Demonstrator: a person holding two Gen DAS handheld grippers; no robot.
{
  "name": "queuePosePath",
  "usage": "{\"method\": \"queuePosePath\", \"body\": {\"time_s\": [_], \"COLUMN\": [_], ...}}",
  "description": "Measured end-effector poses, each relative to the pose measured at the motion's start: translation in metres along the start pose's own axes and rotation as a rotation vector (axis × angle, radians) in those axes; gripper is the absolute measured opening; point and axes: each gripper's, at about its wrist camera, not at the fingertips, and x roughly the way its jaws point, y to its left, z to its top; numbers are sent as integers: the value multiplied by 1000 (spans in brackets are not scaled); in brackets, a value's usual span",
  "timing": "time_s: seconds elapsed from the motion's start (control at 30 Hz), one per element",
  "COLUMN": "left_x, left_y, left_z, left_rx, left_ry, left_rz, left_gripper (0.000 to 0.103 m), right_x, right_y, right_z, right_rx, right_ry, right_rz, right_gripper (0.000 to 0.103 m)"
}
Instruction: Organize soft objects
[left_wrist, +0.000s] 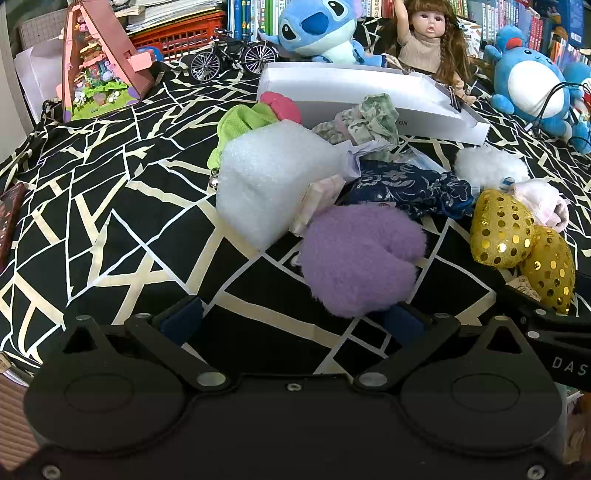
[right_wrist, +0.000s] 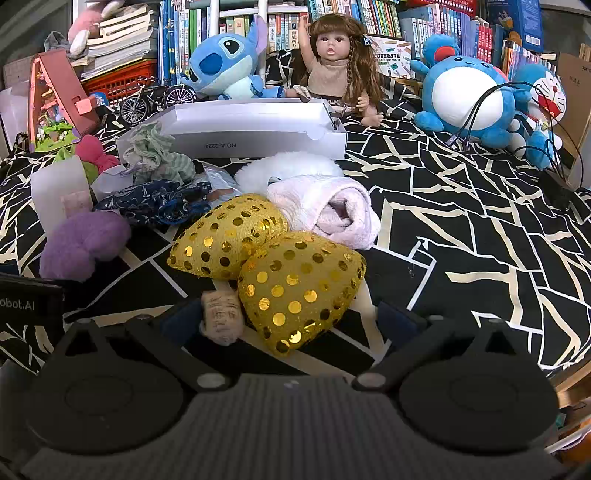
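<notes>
Purple plush (left_wrist: 360, 258) lies on the black-and-cream cloth (left_wrist: 110, 206), just ahead of the left gripper (left_wrist: 291, 321), touching its right finger's tip. Jaws spread wide, nothing pinched. White foam block (left_wrist: 273, 181) sits at 11 o'clock of the plush, touching it; green pouch (left_wrist: 240, 122) & pink piece (left_wrist: 280, 105) behind the block. Navy floral cloth (left_wrist: 410, 188) at 1 o'clock, green striped cloth (left_wrist: 369, 118) beyond it, next to the white box (left_wrist: 369, 92).

Right gripper (right_wrist: 291, 321) also spread wide, empty. Gold sequin cushions (right_wrist: 295, 284), two, touching, lie betw. its fingers and just ahead. Small tan roll (right_wrist: 221, 317) at the left finger. Pink towel roll (right_wrist: 332, 210) at 12 o'clock of the cushions, touching; white fluffy plush (right_wrist: 291, 166) behind it, in front of the box. Doll (right_wrist: 340, 66) & blue plushes along the back.
</notes>
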Motion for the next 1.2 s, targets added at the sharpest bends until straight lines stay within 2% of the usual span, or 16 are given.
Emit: {"method": "queuePosePath", "body": {"time_s": [0.23, 1.2], "left_x": [-3, -3], "left_y": [-1, -2], "left_z": [1, 2], "left_rx": [1, 2], "left_ry": [2, 6], "left_rz": [1, 3], "left_gripper": [103, 103], "right_x": [-2, -1], "right_y": [0, 0], "right_z": [-6, -3], "right_rx": [1, -3], "right_ry": [-25, -11], "right_rz": [4, 6], "right_gripper": [103, 103]}}
